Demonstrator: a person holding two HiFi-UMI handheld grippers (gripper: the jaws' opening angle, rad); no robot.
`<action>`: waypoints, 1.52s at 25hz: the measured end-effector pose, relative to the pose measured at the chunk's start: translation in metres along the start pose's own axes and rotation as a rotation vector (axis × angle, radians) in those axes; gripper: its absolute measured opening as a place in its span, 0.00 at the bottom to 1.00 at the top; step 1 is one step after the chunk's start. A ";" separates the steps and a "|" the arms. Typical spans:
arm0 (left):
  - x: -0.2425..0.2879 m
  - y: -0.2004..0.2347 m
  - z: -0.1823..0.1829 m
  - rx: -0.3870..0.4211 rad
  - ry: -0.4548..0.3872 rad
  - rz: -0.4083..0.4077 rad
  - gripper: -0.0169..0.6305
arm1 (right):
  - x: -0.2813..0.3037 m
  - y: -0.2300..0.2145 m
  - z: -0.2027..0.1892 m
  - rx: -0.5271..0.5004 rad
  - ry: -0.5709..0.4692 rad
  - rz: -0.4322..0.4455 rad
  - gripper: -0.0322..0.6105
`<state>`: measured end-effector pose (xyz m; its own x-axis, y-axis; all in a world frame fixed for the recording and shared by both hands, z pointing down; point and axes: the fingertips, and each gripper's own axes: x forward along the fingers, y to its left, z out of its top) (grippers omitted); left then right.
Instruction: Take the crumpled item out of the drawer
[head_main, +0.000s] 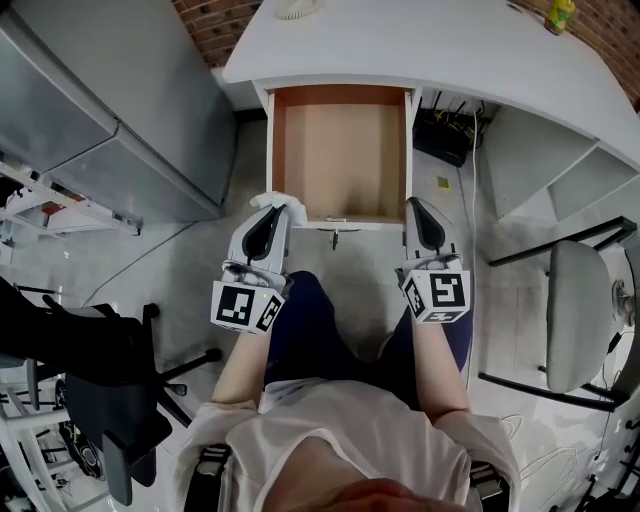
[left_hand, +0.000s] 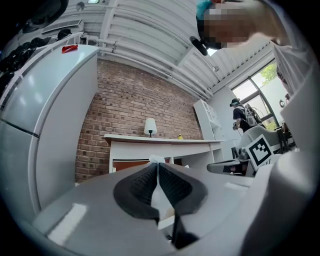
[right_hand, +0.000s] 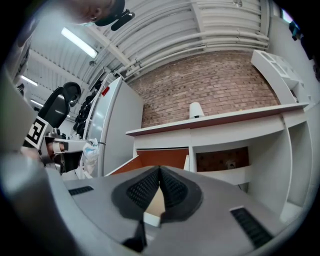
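Left gripper (head_main: 275, 212) (left_hand: 158, 167): jaws nearly together, pinching the white crumpled item (head_main: 272, 200) (left_hand: 156, 159), apparently tissue, just outside the open drawer (head_main: 340, 150) at its front left corner. Right gripper (head_main: 418, 208) (right_hand: 159, 172): jaws tip to tip, empty.

No words, numbers or brand names can be read. Only black-and-white square marker patterns are seen, on the cube (head_main: 245, 305) behind the left claw (head_main: 281, 210) and on the cube (head_main: 437, 295) behind the right claw (head_main: 415, 206).
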<state>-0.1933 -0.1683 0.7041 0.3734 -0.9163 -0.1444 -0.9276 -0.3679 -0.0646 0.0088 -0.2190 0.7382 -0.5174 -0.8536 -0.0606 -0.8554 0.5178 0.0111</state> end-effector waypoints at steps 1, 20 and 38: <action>0.002 0.000 -0.001 0.000 0.002 0.002 0.06 | -0.001 -0.002 0.000 -0.001 0.003 -0.008 0.06; 0.070 -0.010 0.295 -0.088 0.081 -0.005 0.06 | -0.014 -0.055 0.309 0.040 0.106 -0.087 0.06; 0.109 -0.015 0.535 -0.130 0.018 0.098 0.06 | 0.004 -0.050 0.548 0.065 0.121 0.068 0.06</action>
<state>-0.1350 -0.1777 0.1611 0.2818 -0.9512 -0.1257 -0.9531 -0.2925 0.0772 0.0612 -0.2167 0.1901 -0.5762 -0.8152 0.0587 -0.8172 0.5738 -0.0539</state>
